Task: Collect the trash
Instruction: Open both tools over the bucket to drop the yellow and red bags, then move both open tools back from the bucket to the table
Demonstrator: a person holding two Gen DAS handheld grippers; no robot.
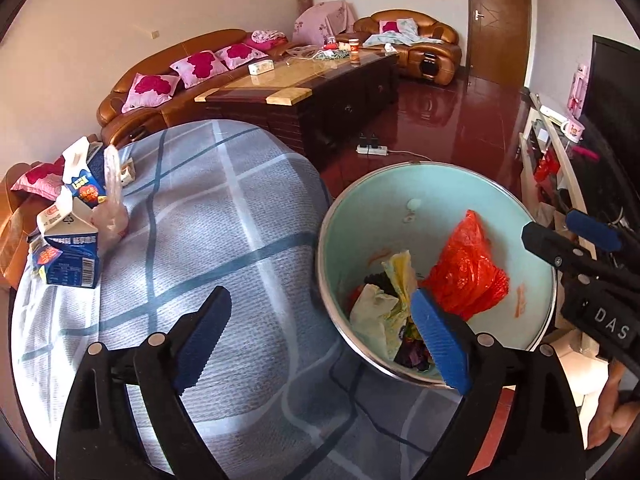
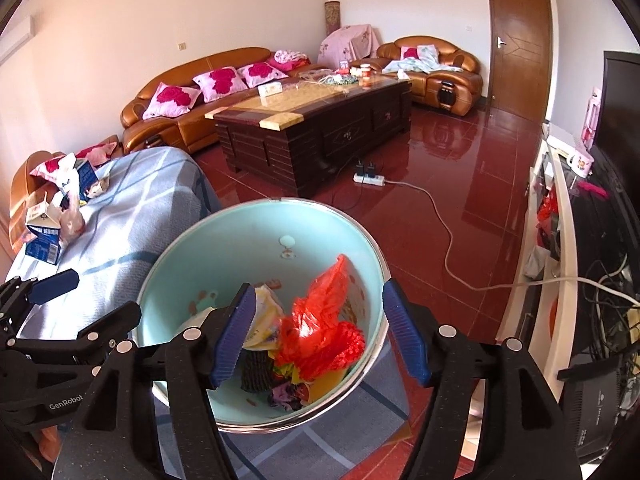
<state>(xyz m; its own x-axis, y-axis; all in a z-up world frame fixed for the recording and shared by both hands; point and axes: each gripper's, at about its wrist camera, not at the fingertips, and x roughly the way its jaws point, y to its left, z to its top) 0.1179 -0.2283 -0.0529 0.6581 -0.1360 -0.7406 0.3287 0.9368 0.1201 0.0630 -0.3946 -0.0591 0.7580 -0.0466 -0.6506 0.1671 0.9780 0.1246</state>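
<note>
A round pale-green trash bin (image 1: 532, 248) (image 2: 176, 276) stands beside a table with a blue-grey checked cloth (image 1: 224, 216) (image 2: 132, 208). Inside lie a red plastic bag (image 1: 468, 268) (image 2: 324, 320), yellowish wrappers (image 1: 384, 304) and dark scraps. Two blue-and-white milk cartons (image 1: 70, 252) (image 2: 42, 236) and a clear plastic bag (image 1: 114, 204) sit at the table's far left. My left gripper (image 1: 320, 340) is open and empty, straddling the table edge and the bin rim. My right gripper (image 2: 320, 336) is open and empty above the bin.
A dark wooden coffee table (image 2: 316, 124) with small items stands ahead, brown leather sofas (image 2: 192, 92) behind it. A power strip (image 2: 368, 179) and cable lie on the red tiled floor. A white TV stand (image 2: 560, 208) with cables is on the right.
</note>
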